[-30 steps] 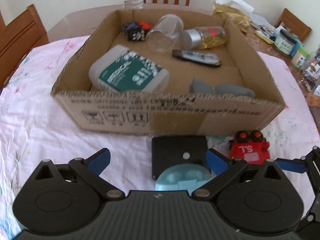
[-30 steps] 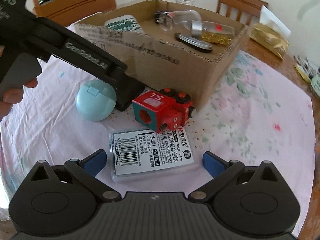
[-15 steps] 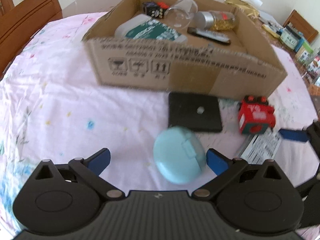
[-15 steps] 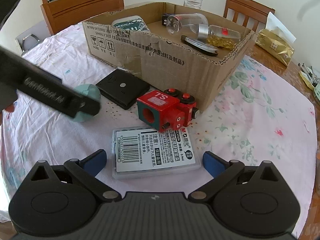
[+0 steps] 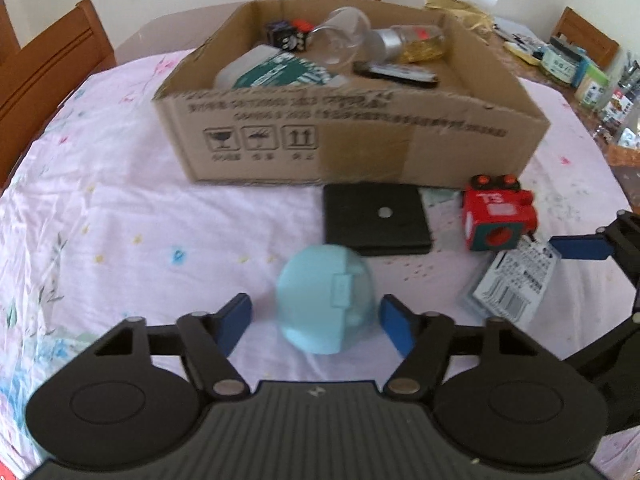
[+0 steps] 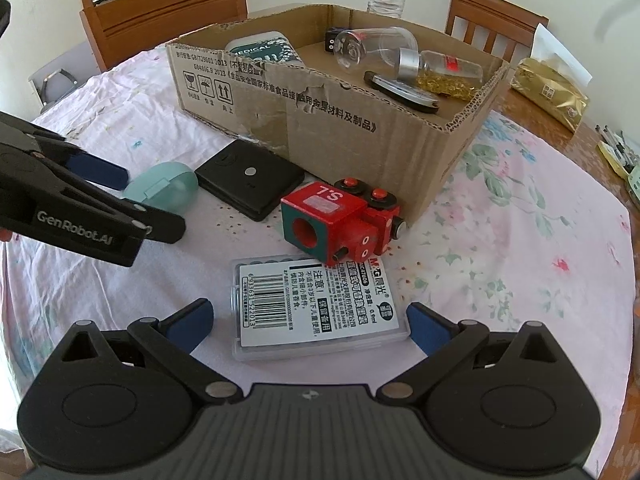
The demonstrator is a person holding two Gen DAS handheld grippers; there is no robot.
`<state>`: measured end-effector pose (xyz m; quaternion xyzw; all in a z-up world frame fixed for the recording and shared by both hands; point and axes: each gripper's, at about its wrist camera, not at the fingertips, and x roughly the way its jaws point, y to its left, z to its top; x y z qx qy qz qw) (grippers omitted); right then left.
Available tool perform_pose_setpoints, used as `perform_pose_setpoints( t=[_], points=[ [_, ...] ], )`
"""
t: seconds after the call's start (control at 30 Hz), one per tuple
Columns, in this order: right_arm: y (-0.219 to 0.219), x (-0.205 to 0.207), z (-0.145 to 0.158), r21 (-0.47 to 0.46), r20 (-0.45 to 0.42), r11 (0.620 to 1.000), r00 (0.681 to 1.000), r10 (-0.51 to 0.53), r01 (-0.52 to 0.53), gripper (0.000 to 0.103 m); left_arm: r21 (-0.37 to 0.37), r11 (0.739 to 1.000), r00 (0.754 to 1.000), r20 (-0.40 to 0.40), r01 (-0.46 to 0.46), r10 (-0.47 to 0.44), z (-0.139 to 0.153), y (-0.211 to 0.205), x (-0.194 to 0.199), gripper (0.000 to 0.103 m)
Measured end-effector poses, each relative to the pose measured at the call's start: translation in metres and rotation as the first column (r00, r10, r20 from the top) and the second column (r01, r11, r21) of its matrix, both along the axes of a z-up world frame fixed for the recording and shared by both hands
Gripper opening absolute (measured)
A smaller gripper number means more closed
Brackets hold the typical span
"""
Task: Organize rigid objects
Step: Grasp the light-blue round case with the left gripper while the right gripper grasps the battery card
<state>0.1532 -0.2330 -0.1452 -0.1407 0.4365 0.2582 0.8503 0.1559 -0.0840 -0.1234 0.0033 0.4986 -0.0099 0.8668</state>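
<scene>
Pale blue round case (image 5: 326, 300) lying on the flowered tablecloth (image 5: 120, 220) in front of the cardboard box (image 5: 360, 148), between the blue pads of the left gripper (image 5: 316, 320), jaws just narrowed around it but with a small gap seen on each side, so not yet gripped. Closer to the box, a flat black square case (image 5: 376, 216) and beside it a red toy block (image 5: 498, 220), both just before the front wall. Right gripper (image 6: 310, 320) spread wide, holding nothing, pads on either side of a clear labelled pack (image 6: 316, 308) lying further from the box than the red block.
</scene>
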Motion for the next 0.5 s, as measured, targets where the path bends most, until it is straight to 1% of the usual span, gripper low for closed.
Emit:
perform_pose_setpoints(
  t=[0.03,0.07,0.13,0.2,0.5],
  points=[
    [0.000,0.000,0.000,0.000,0.000,1.000,1.000,0.000,0.000,0.103,0.000,1.000,1.000,0.002,0.004,-0.004,0.000,-0.002,0.002,0.064],
    [0.000,0.000,0.000,0.000,0.001,1.000,1.000,0.001,-0.001,0.103,0.001,1.000,1.000,0.006,0.009,-0.009,0.001,-0.004,0.002,0.057],
    [0.000,0.000,0.000,0.000,0.001,1.000,1.000,0.002,-0.002,0.103,0.001,1.000,1.000,0.012,0.019,-0.019,0.002,-0.006,0.003,0.052],
    [0.000,0.000,0.000,0.000,0.000,1.000,1.000,0.006,-0.006,0.103,-0.007,1.000,1.000,0.011,0.024,-0.023,0.002,-0.004,0.003,0.052],
    [0.006,0.011,0.000,0.005,0.011,1.000,1.000,0.013,-0.013,0.103,-0.003,1.000,1.000,0.004,0.031,-0.031,0.002,0.007,0.002,0.052]
  ],
)
